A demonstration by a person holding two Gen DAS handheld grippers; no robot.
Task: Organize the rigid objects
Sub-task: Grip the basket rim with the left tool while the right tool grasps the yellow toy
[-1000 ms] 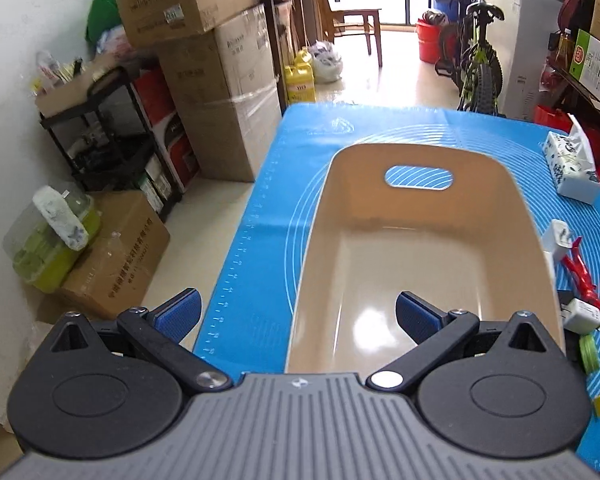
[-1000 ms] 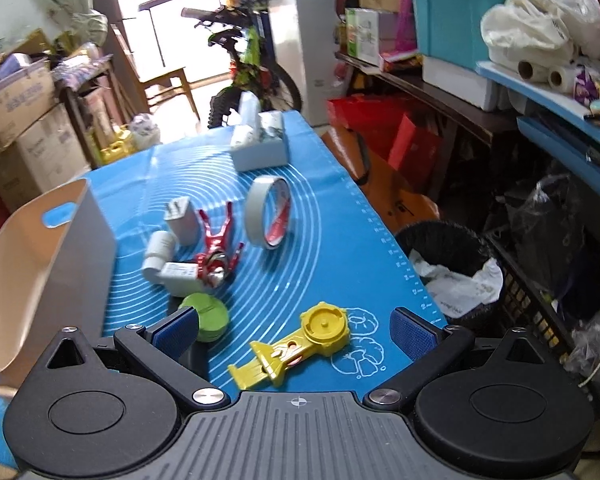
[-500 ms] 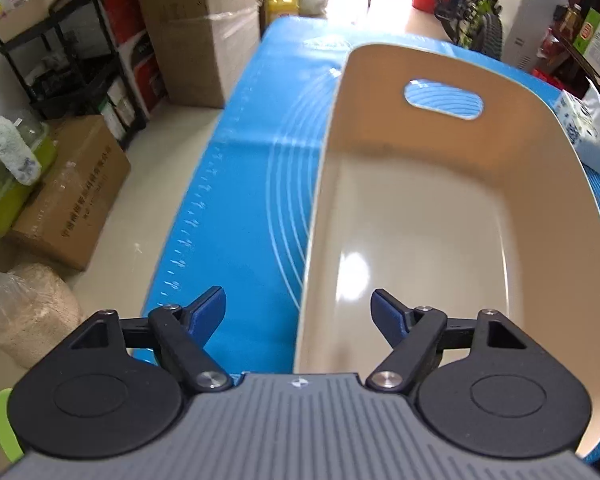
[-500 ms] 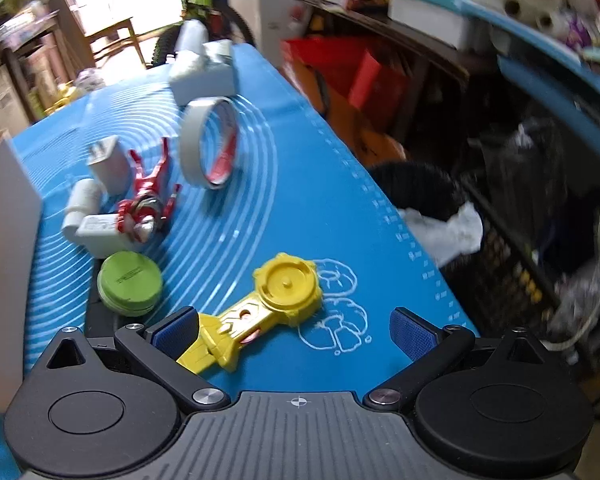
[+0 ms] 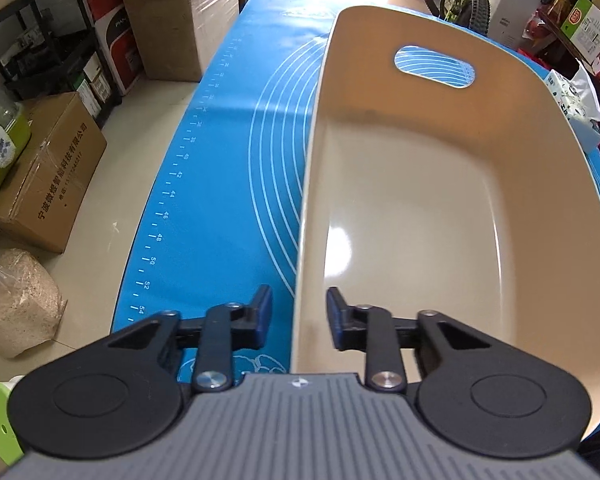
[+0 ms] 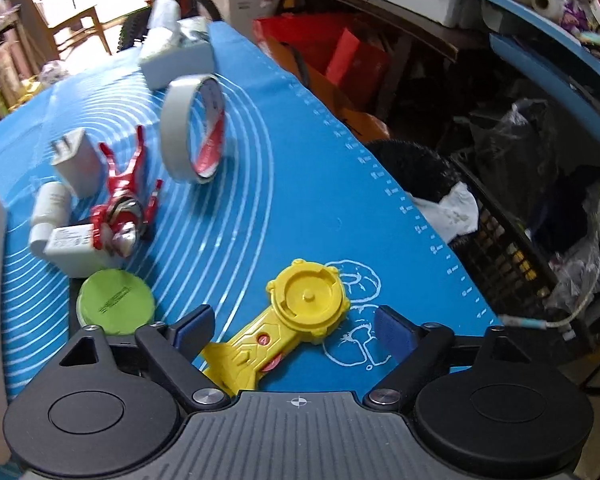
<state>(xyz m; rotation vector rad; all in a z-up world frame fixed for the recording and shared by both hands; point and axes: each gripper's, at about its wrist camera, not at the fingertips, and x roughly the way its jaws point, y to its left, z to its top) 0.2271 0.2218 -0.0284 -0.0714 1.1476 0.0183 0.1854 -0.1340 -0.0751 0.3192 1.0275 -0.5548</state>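
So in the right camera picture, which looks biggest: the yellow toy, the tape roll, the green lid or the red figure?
1. yellow toy, though it lies nearest the camera
2. tape roll
3. red figure and green lid look about alike, so I won't rank them.

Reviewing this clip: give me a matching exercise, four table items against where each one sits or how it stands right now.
Things:
1. beige bin
2. yellow toy
3. tape roll
4. green lid

Places or states:
A. standing on edge
B. between the right claw's fingers
C. flat, beside the white charger
D. side wall between the left claw's fingers

Pairs: 1-D, 2-B, 3-A, 4-C
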